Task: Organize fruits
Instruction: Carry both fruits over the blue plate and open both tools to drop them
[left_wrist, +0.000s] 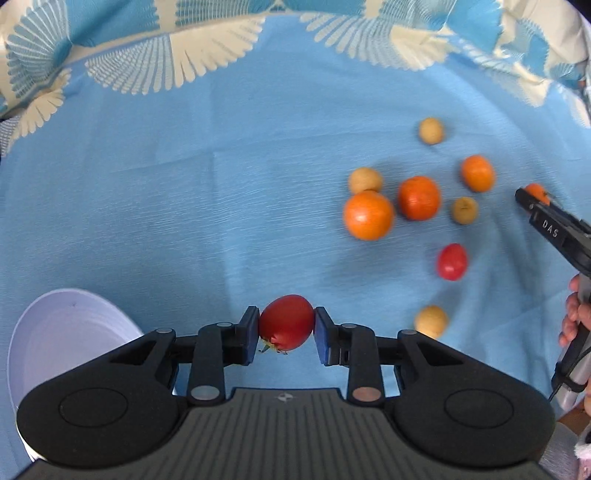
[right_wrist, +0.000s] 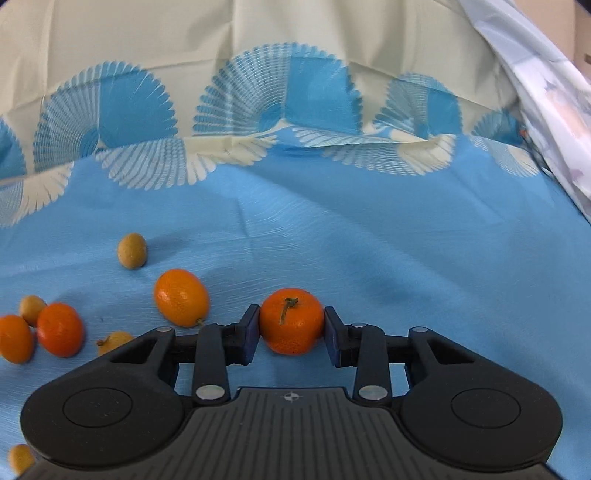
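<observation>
My left gripper (left_wrist: 286, 332) is shut on a red tomato (left_wrist: 286, 322), held above the blue cloth beside a white bowl (left_wrist: 55, 332). My right gripper (right_wrist: 291, 330) is shut on a small orange mandarin (right_wrist: 291, 321) with its stem up; it also shows at the right edge of the left wrist view (left_wrist: 535, 194). Loose on the cloth lie three mandarins (left_wrist: 368, 215) (left_wrist: 419, 198) (left_wrist: 477, 173), a second red tomato (left_wrist: 452, 261), and several small tan longans (left_wrist: 431, 130) (left_wrist: 365, 180) (left_wrist: 464, 209) (left_wrist: 430, 321).
The blue cloth (left_wrist: 221, 184) has a cream fan-patterned border (left_wrist: 177, 59) rising at the back. A pale patterned fabric (right_wrist: 546, 96) hangs at the right. In the right wrist view, the loose fruits lie left of the gripper, an oval mandarin (right_wrist: 181, 297) nearest.
</observation>
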